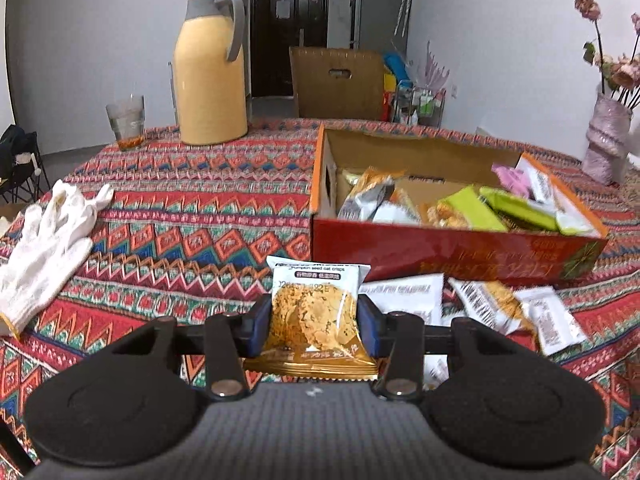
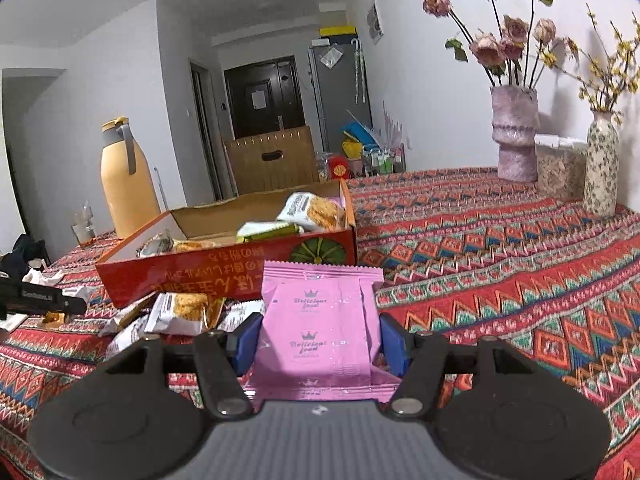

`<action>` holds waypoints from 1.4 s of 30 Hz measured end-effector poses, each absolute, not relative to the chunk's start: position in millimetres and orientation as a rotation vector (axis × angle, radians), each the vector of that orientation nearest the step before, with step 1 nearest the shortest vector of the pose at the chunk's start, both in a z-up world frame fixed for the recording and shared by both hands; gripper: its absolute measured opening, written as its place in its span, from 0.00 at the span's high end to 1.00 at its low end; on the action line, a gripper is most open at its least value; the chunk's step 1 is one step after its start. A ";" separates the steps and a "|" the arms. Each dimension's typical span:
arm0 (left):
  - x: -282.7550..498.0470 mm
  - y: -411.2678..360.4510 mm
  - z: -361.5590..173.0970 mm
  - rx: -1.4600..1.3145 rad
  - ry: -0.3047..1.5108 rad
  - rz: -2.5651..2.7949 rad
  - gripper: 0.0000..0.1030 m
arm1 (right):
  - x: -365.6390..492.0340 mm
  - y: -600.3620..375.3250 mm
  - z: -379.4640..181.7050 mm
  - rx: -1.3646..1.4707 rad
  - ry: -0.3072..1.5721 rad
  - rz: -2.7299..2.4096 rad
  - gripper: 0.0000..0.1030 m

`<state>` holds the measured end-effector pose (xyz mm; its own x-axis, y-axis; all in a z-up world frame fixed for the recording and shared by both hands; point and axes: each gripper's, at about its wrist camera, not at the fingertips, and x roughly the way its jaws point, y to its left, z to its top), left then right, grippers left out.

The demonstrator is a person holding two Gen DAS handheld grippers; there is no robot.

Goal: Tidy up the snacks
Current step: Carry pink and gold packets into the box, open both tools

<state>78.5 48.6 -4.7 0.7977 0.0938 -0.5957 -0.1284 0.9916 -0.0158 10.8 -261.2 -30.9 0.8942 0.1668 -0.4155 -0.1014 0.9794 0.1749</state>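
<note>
Woven cloth in red, teal and orange zigzags (image 1: pixel 192 184) covers the whole table under you, and it runs flat out to a far edge where the room opens onto grey walls, a dark door (image 1: pixel 289 32) at 12 o'clock and a brown cardboard crate (image 1: pixel 336 80) on the floor behind. Your left gripper (image 1: pixel 314 322) has its blue pads clamped on an oat crisp packet (image 1: pixel 314 312), held upright clear of the cloth. Your right gripper (image 2: pixel 318 340) is clamped the same way on a pink packet (image 2: pixel 320 320). From the left wrist view, the red snack box (image 1: pixel 452 248) sits at 1 o'clock, open-topped, with green, white and orange packets inside; loose packets (image 1: pixel 492 308) lie on the cloth just in front of its near wall. At 11 o'clock stand a yellow thermos jug (image 1: pixel 210 72) and a drinking glass (image 1: pixel 127 122), well apart from the box; a white glove (image 1: pixel 44 248) lies at 9 o'clock near the table edge. From the right wrist view, the box is at 11 o'clock, and the cloth from 1 to 3 o'clock is bare out to a pink vase (image 2: pixel 514 136), a clear container (image 2: pixel 560 168) and a floral vase (image 2: pixel 600 164) lined against the wall. A black tool (image 2: pixel 40 300) juts in at 9 o'clock there.
</note>
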 end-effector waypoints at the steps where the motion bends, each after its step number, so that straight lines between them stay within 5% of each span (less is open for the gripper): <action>1: 78.0 48.3 -2.2 -0.060 0.629 0.115 0.56 | 11.2 -260.8 -29.7 0.148 0.441 0.143 0.41; 42: 198.4 7.3 54.5 -0.154 0.460 0.075 0.56 | 178.2 -191.7 30.7 0.042 0.310 0.246 0.41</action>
<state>198.4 7.3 54.5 0.8937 0.0373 -0.4470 -0.1067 0.9856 -0.1311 178.2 -191.7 30.7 0.9227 0.2459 -0.2969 -0.2331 0.9693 0.0784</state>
